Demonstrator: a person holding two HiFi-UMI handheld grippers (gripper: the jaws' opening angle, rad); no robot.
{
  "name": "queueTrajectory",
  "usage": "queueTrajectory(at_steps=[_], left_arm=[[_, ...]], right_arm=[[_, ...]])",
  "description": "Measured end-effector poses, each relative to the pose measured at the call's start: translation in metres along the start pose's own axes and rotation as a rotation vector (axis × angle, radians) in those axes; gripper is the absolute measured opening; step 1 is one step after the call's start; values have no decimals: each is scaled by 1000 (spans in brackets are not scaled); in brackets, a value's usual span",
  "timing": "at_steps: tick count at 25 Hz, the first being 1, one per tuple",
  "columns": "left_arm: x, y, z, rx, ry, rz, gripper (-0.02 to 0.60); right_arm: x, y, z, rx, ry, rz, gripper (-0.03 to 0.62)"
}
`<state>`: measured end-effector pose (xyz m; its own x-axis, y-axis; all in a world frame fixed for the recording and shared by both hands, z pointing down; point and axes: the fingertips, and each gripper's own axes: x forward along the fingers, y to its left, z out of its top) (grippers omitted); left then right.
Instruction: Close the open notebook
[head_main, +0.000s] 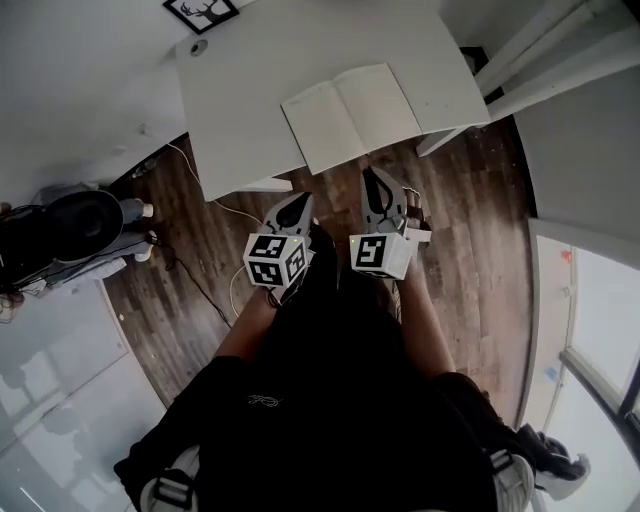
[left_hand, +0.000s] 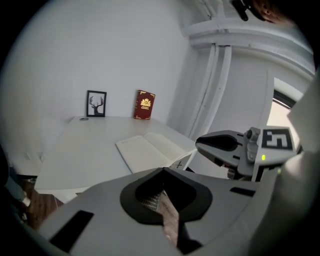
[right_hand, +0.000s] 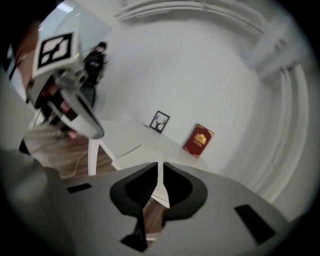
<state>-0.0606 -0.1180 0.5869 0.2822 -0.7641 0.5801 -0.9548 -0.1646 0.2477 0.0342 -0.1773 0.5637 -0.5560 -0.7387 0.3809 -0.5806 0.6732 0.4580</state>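
We've got a white table (head_main: 240, 120) upper centre of frame. On it: open notebook (head_main: 350, 115) at the near edge, framed deer print (left_hand: 96, 103) and red book (left_hand: 145, 105) upright at the back.

A plain study or small office: a white rectangular bench (head_main: 250, 120) against a bare white wall (left_hand: 75, 50), with an open cream-paged notebook (head_main: 352, 113) on it. A small black-framed deer picture (left_hand: 96, 103) and a red hardback book (left_hand: 145, 105) stand at the wall. There is a dark wood-plank floor (head_main: 480, 230) and a large glazed window (head_main: 600, 310).
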Motion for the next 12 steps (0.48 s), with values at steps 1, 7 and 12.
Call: queueTrajectory(at_steps=[1,7,12], left_arm=[[-3,11,-2,-1,4,27,2],[3,59,-21,29,21,129,2],[17,86,-29,3,27,172,3]], right_arm=[[8,16,2,-111,5,31,32],[50,98,-11,-266,5,204,126],[75,138,-21,-330,71,289,141]])
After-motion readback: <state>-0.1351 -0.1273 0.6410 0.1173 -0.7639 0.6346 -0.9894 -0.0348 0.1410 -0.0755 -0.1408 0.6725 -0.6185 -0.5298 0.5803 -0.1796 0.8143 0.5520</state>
